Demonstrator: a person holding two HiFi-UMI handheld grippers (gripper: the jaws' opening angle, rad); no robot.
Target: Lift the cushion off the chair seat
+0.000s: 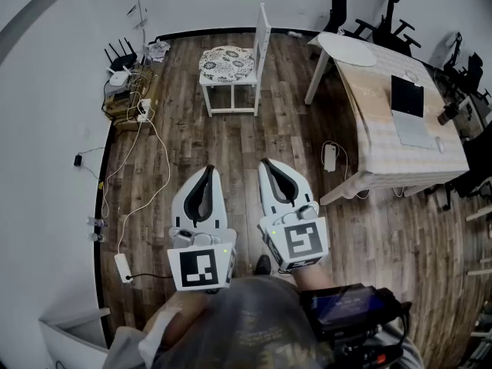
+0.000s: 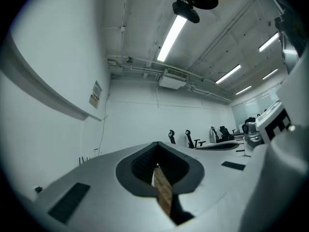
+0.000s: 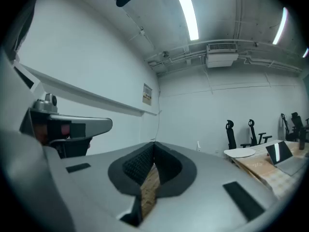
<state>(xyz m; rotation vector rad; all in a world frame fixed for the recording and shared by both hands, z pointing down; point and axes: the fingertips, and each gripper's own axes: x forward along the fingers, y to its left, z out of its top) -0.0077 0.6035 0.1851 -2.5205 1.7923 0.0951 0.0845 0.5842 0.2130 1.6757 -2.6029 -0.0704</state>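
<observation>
Cushion (image 1: 227, 62): round, patterned, lying flat on the seat of the white chair (image 1: 264, 44). It is well ahead of both grippers, across a stretch of bare wood floor (image 1: 254, 141), and nothing touches it. Left gripper (image 1: 207, 170) and right gripper (image 1: 268, 162) are side by side close to the person's body, pointing toward the chair. Each has its jaws pressed together on nothing; only floor shows through the slot behind the tips. My reading is that the task is not begun, so the approach, opening the jaws, a grip on the cushion's edge and the lift are all left to do. Desk (image 1: 384, 141) is ahead and to the right of the right gripper and carries a laptop (image 1: 407, 97). Routers (image 1: 119, 71) and loose cables (image 1: 154, 141) are ahead and left of the left gripper, along the wall. Only the head view shows cushion and chair. Both gripper views look level and catch wall, ceiling lights (image 3: 186, 8) and distant office chairs (image 3: 241, 134); no seat appears in either. The right gripper view adds the desk at its right and the left gripper alongside at its left. The left gripper view has the right gripper at its right edge.
</observation>
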